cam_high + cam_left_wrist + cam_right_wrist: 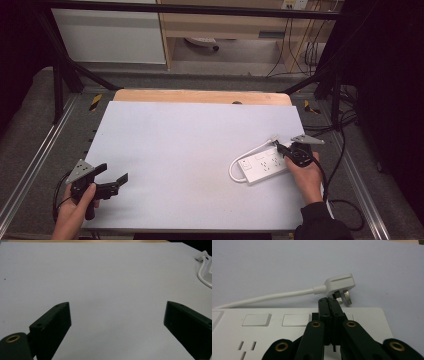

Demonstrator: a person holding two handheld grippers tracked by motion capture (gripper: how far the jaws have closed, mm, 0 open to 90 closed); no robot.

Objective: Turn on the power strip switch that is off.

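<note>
right claw (331, 301) pressed together over the white power strip (287, 332), plug (340, 285) just beyond its tips; next it must spread to grab it, left claw (117, 322) waiting apart.

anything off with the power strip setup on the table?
Nothing damaged. The power strip lies askew near the table's right edge, its own plug lying loose beside it, unplugged. The right gripper rests shut over the strip.

A lab-like recording rig: white table (190, 150) inside black metal framing (60, 85), loose floor cables (300, 45).
</note>
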